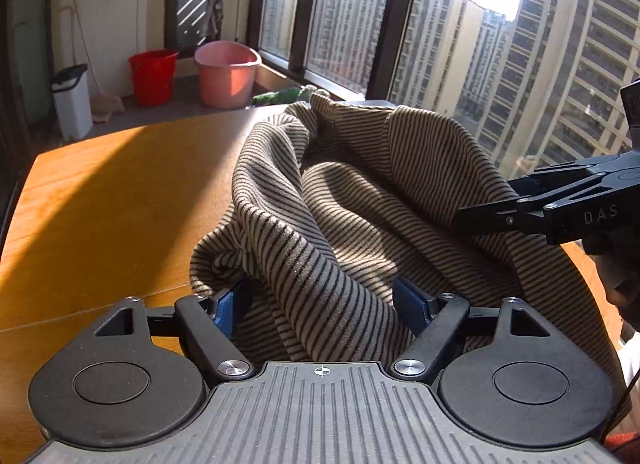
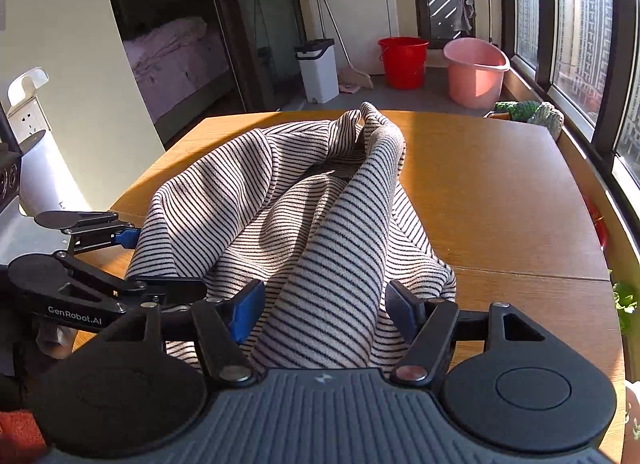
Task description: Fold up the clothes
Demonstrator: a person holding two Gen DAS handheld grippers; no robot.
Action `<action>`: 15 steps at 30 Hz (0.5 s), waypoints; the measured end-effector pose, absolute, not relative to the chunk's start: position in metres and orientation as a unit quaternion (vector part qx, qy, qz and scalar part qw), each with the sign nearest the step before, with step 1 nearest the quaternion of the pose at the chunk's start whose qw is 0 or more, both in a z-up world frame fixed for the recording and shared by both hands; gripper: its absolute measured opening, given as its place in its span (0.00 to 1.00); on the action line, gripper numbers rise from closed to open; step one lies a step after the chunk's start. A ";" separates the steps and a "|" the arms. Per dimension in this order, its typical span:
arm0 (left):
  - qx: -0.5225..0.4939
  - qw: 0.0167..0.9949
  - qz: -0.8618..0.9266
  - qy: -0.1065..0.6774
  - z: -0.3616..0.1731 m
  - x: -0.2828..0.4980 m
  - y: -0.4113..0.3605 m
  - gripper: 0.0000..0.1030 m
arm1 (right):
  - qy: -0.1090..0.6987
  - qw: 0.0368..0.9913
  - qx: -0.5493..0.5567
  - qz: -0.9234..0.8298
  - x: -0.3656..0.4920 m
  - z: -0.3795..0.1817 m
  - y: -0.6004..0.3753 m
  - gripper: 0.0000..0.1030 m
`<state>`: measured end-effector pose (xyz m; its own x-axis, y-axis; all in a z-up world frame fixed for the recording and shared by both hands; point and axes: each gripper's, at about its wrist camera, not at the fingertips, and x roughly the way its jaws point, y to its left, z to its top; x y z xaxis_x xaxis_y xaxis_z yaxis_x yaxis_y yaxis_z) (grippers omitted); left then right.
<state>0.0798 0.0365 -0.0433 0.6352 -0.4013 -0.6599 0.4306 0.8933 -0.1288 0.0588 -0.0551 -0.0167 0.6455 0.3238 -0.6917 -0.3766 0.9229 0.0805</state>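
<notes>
**A:** Garment (image 2: 288, 204) first: striped, beige with dark lines, heaped on the wooden worktop (image 2: 500, 192) and rising in a peak toward 12 o'clock. Where do the tools stand?

**B:** The right hand-held gripper (image 2: 324, 312) has its blue pads spread, a thick fold of cloth running between them, not pinched. The left hand-held gripper (image 1: 320, 304) is likewise spread, with cloth bunched between its pads. In the right view it shows at 9 o'clock (image 2: 132, 260), at the garment's edge.

**A:** And the surface?

**B:** Orange-brown wood, with sunlight and shadow across it and a seam line at 3 o'clock in the right view.

**A:** The room?

**B:** A glazed balcony: windows (image 1: 360, 24) toward 12 and 2 o'clock with tower blocks outside. On the floor past the worktop, a red bucket (image 2: 402, 62), a pink tub (image 2: 474, 72), a white bin (image 2: 318, 68) and a broom (image 2: 352, 72). A bed (image 2: 176, 60) shows through a doorway at 10 o'clock.

**A:** Anything blocking?

**B:** The garment's peak hides part of the worktop's far edge.
</notes>
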 end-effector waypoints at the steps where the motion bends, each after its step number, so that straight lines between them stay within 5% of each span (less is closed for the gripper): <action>1: 0.021 0.905 -0.227 0.359 -0.044 0.080 0.037 0.55 | 0.365 0.909 -0.073 0.188 0.055 -0.020 -0.050 0.22; 2: 0.020 0.907 -0.224 0.357 -0.043 0.080 0.039 0.53 | 0.357 0.912 -0.085 0.181 0.054 -0.019 -0.049 0.11; 9: 0.013 0.917 -0.204 0.343 -0.040 0.082 0.050 0.38 | 0.219 0.970 -0.030 0.103 0.082 0.051 -0.089 0.09; 15: 0.006 0.929 -0.178 0.324 -0.033 0.087 0.063 0.22 | 0.283 0.956 -0.013 0.072 0.141 -0.008 -0.091 0.10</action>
<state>0.0867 0.0632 -0.0329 0.7259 -0.3274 -0.6049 0.3354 0.9363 -0.1043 0.1412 -0.0914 -0.0082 0.8299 0.1303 -0.5425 -0.1446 0.9894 0.0164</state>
